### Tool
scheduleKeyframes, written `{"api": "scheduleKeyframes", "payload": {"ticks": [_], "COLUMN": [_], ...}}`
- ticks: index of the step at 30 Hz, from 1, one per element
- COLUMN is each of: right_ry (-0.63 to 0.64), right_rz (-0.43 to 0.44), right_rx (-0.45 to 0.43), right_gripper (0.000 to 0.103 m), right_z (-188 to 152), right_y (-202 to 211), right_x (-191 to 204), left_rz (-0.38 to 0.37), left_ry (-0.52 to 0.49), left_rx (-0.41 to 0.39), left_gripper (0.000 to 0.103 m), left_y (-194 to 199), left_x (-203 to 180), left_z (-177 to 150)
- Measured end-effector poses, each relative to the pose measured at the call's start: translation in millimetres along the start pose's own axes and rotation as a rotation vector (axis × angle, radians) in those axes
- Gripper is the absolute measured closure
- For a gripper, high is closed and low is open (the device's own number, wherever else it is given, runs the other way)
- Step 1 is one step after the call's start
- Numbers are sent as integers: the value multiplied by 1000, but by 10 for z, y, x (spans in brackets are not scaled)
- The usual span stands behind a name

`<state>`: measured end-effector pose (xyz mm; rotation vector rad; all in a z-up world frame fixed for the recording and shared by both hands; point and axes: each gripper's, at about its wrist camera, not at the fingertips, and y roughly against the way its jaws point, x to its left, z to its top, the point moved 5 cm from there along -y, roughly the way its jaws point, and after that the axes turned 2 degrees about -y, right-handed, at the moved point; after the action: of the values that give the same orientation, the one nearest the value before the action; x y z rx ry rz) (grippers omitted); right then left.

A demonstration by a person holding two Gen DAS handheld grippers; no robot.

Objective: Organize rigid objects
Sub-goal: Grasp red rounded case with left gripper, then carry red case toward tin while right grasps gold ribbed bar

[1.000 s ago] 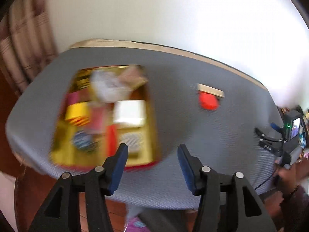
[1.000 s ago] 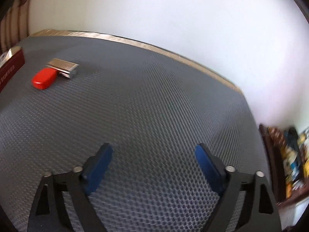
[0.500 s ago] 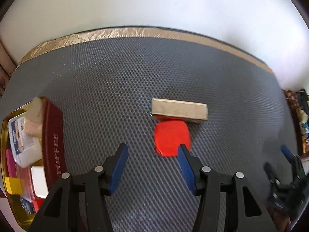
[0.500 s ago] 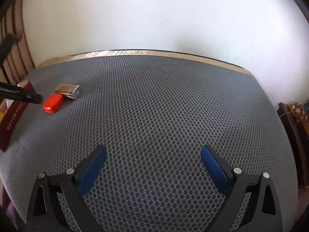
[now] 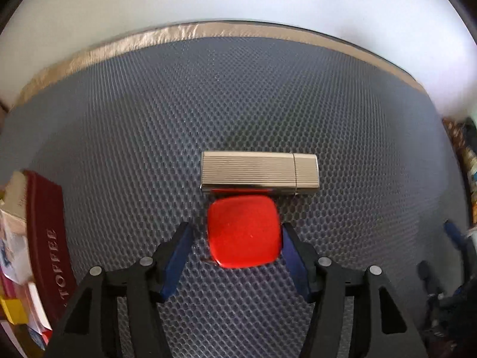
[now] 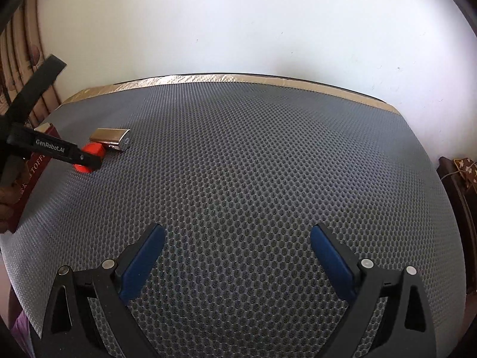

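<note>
A red rounded square block lies on the grey mat, touching a ribbed metal lighter just behind it. My left gripper is open, its blue pads on either side of the red block; the right pad is at the block's edge, the left pad apart from it. In the right wrist view the left gripper's finger covers part of the red block beside the lighter. My right gripper is open and empty over the bare mat.
A red toffee tin filled with several small boxes stands at the left edge; it also shows in the right wrist view. The grey honeycomb mat has a gold taped far edge against a white wall. Clutter sits off the right side.
My left gripper has swung from the tin to the red block and moved in until the block sits between its fingers. The right gripper turned slightly and stayed open.
</note>
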<state>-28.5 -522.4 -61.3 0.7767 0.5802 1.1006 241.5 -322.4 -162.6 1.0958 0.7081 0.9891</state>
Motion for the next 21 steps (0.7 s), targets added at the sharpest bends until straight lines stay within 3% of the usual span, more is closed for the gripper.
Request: {"api": "scheduleKeyframes", "payload": {"ticks": [3, 6, 11, 18, 21], "right_ry": [1, 0, 1, 9, 55], "right_rz": [1, -3, -10, -21, 38], "right_rx": [8, 14, 24, 32, 16], "right_gripper": [6, 6, 6, 6, 6], "right_z": [0, 5, 47, 69, 115], "right_y": [-40, -54, -150, -198, -165], "right_x": [21, 23, 56, 100, 223], "left_rz": [-7, 1, 6, -88, -104], "left_ry": [18, 39, 72, 135, 183], "left_rx": [-34, -68, -111, -143, -147], "left_gripper": [42, 55, 55, 55, 55], "left_y": [5, 53, 250, 814, 1072], "left_x": [6, 30, 60, 252, 412], "left_z": [9, -21, -180, -727, -985]}}
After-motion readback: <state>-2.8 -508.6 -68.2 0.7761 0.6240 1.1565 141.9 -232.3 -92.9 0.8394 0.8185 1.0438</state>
